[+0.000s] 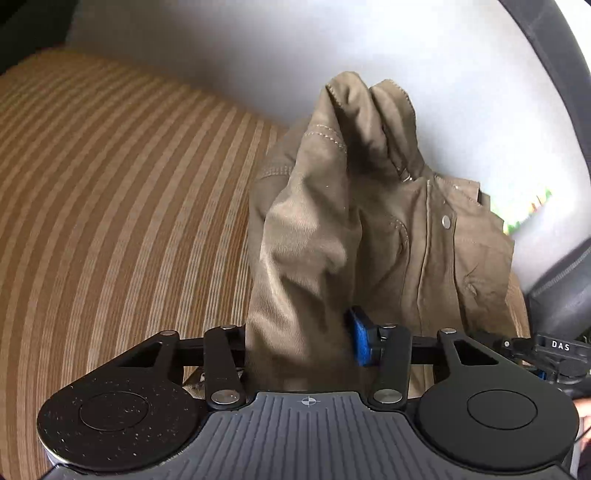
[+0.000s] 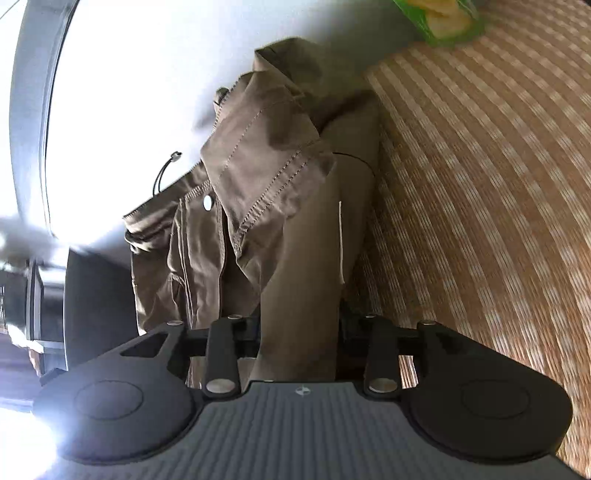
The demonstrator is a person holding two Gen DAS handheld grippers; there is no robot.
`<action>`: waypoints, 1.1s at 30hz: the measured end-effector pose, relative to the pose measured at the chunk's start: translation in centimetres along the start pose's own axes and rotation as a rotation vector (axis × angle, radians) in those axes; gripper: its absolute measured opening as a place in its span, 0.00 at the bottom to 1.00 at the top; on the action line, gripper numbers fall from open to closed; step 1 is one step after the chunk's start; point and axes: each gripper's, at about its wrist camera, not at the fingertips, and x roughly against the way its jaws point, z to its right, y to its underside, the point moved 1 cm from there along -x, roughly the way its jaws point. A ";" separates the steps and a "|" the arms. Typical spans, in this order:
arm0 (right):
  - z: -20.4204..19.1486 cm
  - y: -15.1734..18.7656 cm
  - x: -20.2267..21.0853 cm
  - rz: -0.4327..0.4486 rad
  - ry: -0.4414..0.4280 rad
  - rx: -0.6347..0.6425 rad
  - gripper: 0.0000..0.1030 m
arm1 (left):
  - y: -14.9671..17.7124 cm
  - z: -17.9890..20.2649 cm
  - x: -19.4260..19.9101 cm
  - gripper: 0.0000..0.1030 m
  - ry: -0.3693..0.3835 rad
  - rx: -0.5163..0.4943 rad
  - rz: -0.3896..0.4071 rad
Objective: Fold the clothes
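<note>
An olive-brown jacket (image 1: pixel 369 221) with snap buttons and stitched seams hangs lifted above a striped woven mat (image 1: pixel 110 203). My left gripper (image 1: pixel 301 347) is shut on a thick fold of it; a blue pad (image 1: pixel 360 341) presses the cloth from the right, and the other pad is hidden. In the right wrist view the same jacket (image 2: pixel 266 192) rises ahead, with a drawcord at its left edge. My right gripper (image 2: pixel 299 332) is shut on a smooth panel of the cloth; its fingertips are covered by fabric. The right gripper's body (image 1: pixel 557 350) shows at the left view's right edge.
The brown and tan striped mat (image 2: pixel 480 221) spreads under both grippers. A green and yellow object (image 2: pixel 447 18) lies at the mat's far edge. A pale wall (image 1: pixel 258 55) stands behind the jacket. Dark furniture (image 2: pixel 92 295) stands at the right wrist view's left.
</note>
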 end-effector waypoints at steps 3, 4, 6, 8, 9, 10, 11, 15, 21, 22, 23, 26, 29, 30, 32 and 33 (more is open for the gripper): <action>1.2 4.1 2.6 -0.082 0.018 0.010 0.37 | 6.4 -0.2 2.2 0.46 -0.007 0.037 -0.079; 1.7 5.7 3.6 -0.113 0.028 0.014 0.37 | 8.5 -0.3 2.9 0.47 -0.010 0.050 -0.106; 2.9 9.6 5.7 -0.164 0.059 0.020 0.38 | 12.8 -0.5 4.4 0.53 -0.015 0.075 -0.159; 4.5 13.3 7.3 -0.188 0.105 0.017 0.44 | 16.3 -0.4 4.9 0.62 -0.025 0.093 -0.212; 5.4 15.1 8.0 -0.196 0.131 0.015 0.51 | 17.2 -0.2 5.0 0.66 -0.033 0.093 -0.227; 6.0 16.3 8.6 -0.201 0.155 0.019 0.54 | 17.5 0.2 5.3 0.68 -0.046 0.090 -0.229; 6.3 17.0 8.9 -0.205 0.177 0.028 0.57 | 17.9 0.6 5.6 0.71 -0.059 0.088 -0.230; 4.2 16.1 10.3 -0.196 0.247 0.149 0.60 | 16.2 3.3 7.9 0.76 -0.114 -0.016 -0.151; -1.6 11.1 13.6 0.007 0.299 0.474 0.71 | 11.0 7.3 8.3 0.83 -0.126 -0.205 -0.007; -2.2 9.8 13.4 0.024 0.291 0.491 0.72 | 10.3 7.6 7.8 0.83 -0.128 -0.231 -0.009; -2.3 8.8 13.2 0.037 0.290 0.501 0.72 | 9.7 7.9 7.3 0.83 -0.130 -0.258 -0.011; -2.5 6.7 12.0 0.062 0.275 0.487 0.72 | 8.9 8.2 6.4 0.83 -0.118 -0.251 -0.006; -1.5 5.6 10.3 0.052 0.219 0.394 0.72 | 8.2 7.9 6.8 0.84 -0.091 -0.252 -0.016; -1.2 5.3 9.8 0.049 0.200 0.364 0.72 | 8.0 7.8 6.9 0.82 -0.082 -0.252 -0.020; -0.6 4.6 8.7 0.036 0.143 0.303 0.46 | 7.6 7.3 7.0 0.79 -0.063 -0.242 -0.025; -0.5 4.4 8.4 0.017 0.086 0.286 0.30 | 7.5 7.0 7.0 0.75 -0.052 -0.231 -0.027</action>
